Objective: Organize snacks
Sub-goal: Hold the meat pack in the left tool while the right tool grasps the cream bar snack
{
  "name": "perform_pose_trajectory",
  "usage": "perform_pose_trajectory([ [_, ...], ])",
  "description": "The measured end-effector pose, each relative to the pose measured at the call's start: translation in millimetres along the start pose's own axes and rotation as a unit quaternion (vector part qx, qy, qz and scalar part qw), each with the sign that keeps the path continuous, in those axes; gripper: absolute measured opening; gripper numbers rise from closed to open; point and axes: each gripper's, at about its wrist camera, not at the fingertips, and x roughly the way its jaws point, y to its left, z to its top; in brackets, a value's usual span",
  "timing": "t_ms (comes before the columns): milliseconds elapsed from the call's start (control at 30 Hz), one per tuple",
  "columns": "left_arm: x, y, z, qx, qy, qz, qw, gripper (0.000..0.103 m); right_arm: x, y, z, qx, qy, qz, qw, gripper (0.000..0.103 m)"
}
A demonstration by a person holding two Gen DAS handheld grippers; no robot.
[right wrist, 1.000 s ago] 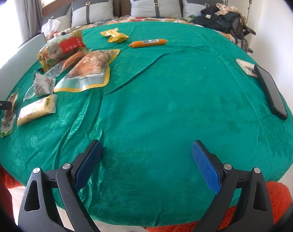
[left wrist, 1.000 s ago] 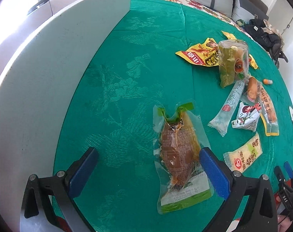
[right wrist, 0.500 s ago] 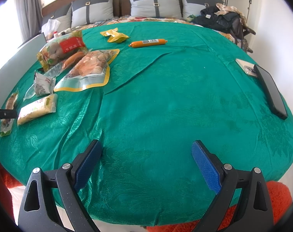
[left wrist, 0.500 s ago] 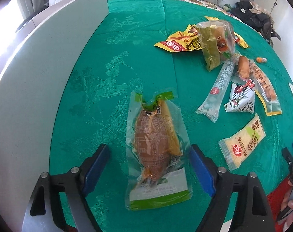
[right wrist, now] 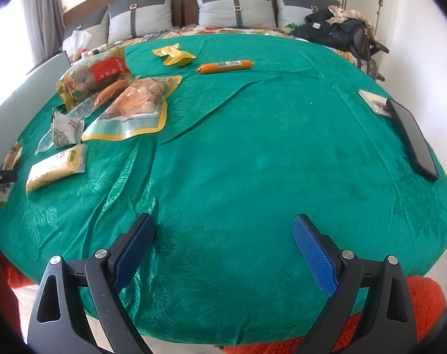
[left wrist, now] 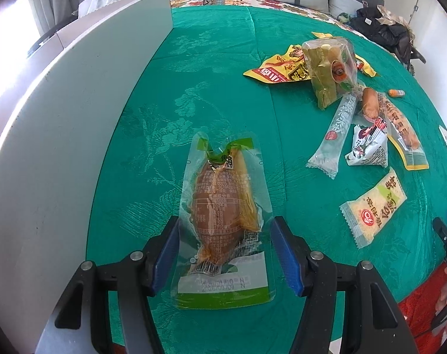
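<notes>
A clear vacuum pack with a brown snack and green trim (left wrist: 223, 212) lies on the green cloth. My left gripper (left wrist: 225, 253) is open, its blue pads on either side of the pack's near half, just apart from it. More snacks lie to the right: a pale yellow packet (left wrist: 374, 209), a long clear stick pack (left wrist: 335, 129), a green-leaf pack (left wrist: 331, 67). My right gripper (right wrist: 223, 253) is open and empty over bare cloth near the front edge. An orange sausage (right wrist: 225, 66) and a yellow-edged pouch (right wrist: 135, 106) lie far from it.
A white board (left wrist: 76, 118) stands along the left of the cloth. A black phone (right wrist: 412, 138) and a small card lie at the right edge. Pillows and a dark bag sit at the back. The green cloth (right wrist: 253, 162) is wrinkled in the middle.
My left gripper has moved left and forward so the brown pack now sits between its pads, and the jaws have narrowed. The right gripper has not moved.
</notes>
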Motion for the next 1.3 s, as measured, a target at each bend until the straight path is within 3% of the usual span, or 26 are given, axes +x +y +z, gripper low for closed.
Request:
perform_pose_trajectory([
  [600, -2.1, 0.2, -6.2, 0.012, -0.017, 0.001, 0.9998, 0.062, -3.6, -0.5, -0.8, 0.007, 0.013, 0.018, 1.0, 0.096],
  [700, -2.3, -0.2, -6.9, 0.013, -0.019, 0.002, 0.9997, 0.062, -10.7, 5.5, 1.4, 0.013, 0.022, 0.06, 0.998, 0.095],
  [800, -2.4, -0.5, -7.5, 0.014, -0.022, 0.002, 0.9997, 0.062, -18.0, 20.9, 11.2, 0.017, 0.043, 0.132, 0.99, 0.095],
  [900, -2.9, 0.4, -8.8, 0.014, -0.027, 0.0, 0.9995, 0.062, -16.3, 49.1, 28.3, 0.036, 0.098, 0.2, 0.974, 0.093],
  [1000, -3.4, 1.3, -9.9, 0.014, -0.031, -0.001, 0.9994, 0.062, -7.4, 84.1, 50.6, 0.068, 0.158, 0.235, 0.957, 0.093],
  [1167, -4.9, 1.5, -13.1, 0.019, -0.04, -0.003, 0.999, 0.062, 18.3, 130.9, 82.8, 0.16, 0.212, 0.209, 0.941, 0.092],
  [1300, -7.0, 3.6, -17.5, 0.023, -0.044, -0.009, 0.9987, 0.062, 29.6, 163.5, 90.8, 0.182, 0.212, 0.134, 0.951, 0.093],
])
